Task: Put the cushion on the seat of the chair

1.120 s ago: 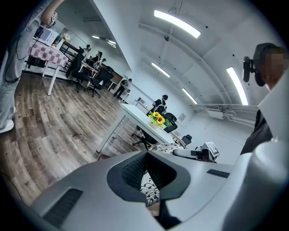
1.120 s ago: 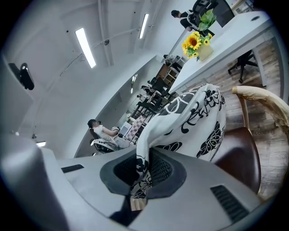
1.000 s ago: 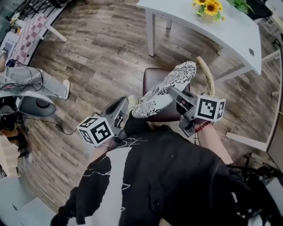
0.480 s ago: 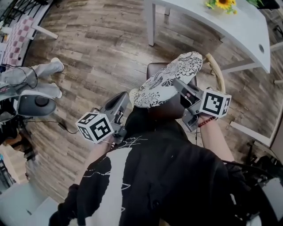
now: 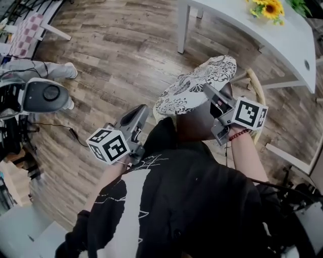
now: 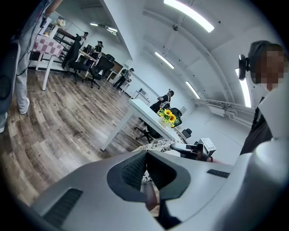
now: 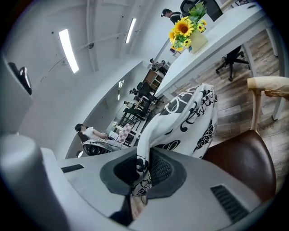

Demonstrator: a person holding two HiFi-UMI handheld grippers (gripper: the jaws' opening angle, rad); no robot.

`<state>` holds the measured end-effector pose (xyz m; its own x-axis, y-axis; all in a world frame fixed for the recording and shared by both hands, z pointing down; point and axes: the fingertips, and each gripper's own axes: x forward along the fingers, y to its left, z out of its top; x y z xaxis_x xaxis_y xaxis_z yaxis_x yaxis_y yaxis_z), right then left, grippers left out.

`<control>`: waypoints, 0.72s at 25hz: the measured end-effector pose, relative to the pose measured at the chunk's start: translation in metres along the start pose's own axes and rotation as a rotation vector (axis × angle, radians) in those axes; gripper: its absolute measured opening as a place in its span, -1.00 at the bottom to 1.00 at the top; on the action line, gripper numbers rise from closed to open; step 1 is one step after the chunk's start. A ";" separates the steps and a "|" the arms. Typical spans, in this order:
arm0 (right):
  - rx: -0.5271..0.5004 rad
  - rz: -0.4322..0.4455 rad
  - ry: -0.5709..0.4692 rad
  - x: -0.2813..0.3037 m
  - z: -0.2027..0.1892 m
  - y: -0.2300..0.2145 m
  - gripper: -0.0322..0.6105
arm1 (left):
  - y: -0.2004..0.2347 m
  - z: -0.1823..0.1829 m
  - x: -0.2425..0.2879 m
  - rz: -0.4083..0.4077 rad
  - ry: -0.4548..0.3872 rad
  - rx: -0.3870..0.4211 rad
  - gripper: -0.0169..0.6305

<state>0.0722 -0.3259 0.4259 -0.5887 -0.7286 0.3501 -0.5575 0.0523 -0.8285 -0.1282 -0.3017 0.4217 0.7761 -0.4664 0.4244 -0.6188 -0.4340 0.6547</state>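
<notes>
The cushion (image 5: 199, 83) is white with a black flower print and hangs tilted in the air over the brown seat of the chair (image 5: 199, 121). My right gripper (image 5: 208, 90) is shut on its near right edge, and the cloth (image 7: 189, 117) rises from between the pads in the right gripper view. My left gripper (image 5: 144, 112) is at the cushion's lower left end. Its pads are closed, with printed cloth (image 6: 145, 179) showing between them. The seat (image 7: 244, 162) lies just below and to the right of the cushion.
The chair's pale wooden back rail (image 5: 260, 95) curves along the seat's right side. A white table (image 5: 242, 27) with sunflowers (image 5: 270, 7) stands just beyond the chair. A seated person's leg and shoe (image 5: 45, 70) and a grey rounded device (image 5: 43, 95) are on the left over the wooden floor.
Both grippers have carried the cushion forward, farther over the chair seat and toward the table. Both grips look unchanged.
</notes>
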 end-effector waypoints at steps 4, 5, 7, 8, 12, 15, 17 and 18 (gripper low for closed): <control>0.053 -0.094 0.006 -0.007 -0.016 -0.026 -0.81 | 0.003 -0.013 -0.001 -0.006 0.022 -0.012 -0.91; 0.065 -0.112 0.008 -0.010 -0.022 -0.034 -0.81 | 0.002 -0.016 0.000 -0.011 0.026 -0.010 -0.91; 0.079 -0.127 0.007 -0.015 -0.030 -0.046 -0.81 | -0.001 -0.021 0.003 -0.018 0.029 -0.006 -0.91; 0.084 -0.134 0.006 -0.017 -0.034 -0.052 -0.81 | -0.002 -0.023 0.004 -0.021 0.028 -0.005 -0.91; 0.102 -0.194 0.028 -0.028 -0.052 -0.072 -0.81 | -0.007 -0.028 -0.002 -0.017 0.013 -0.007 -0.91; 0.108 -0.230 0.039 -0.037 -0.058 -0.085 -0.81 | -0.010 -0.025 -0.010 -0.001 -0.021 -0.004 -0.91; 0.108 -0.245 0.047 -0.042 -0.060 -0.090 -0.81 | -0.011 -0.025 -0.015 0.011 -0.035 -0.002 -0.91; 0.109 -0.252 0.053 -0.044 -0.063 -0.092 -0.81 | -0.011 -0.025 -0.019 0.018 -0.040 -0.002 -0.91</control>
<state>0.1126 -0.2559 0.5144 -0.4711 -0.6724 0.5710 -0.6255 -0.2018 -0.7537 -0.1329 -0.2687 0.4227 0.7594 -0.5045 0.4109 -0.6324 -0.4237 0.6485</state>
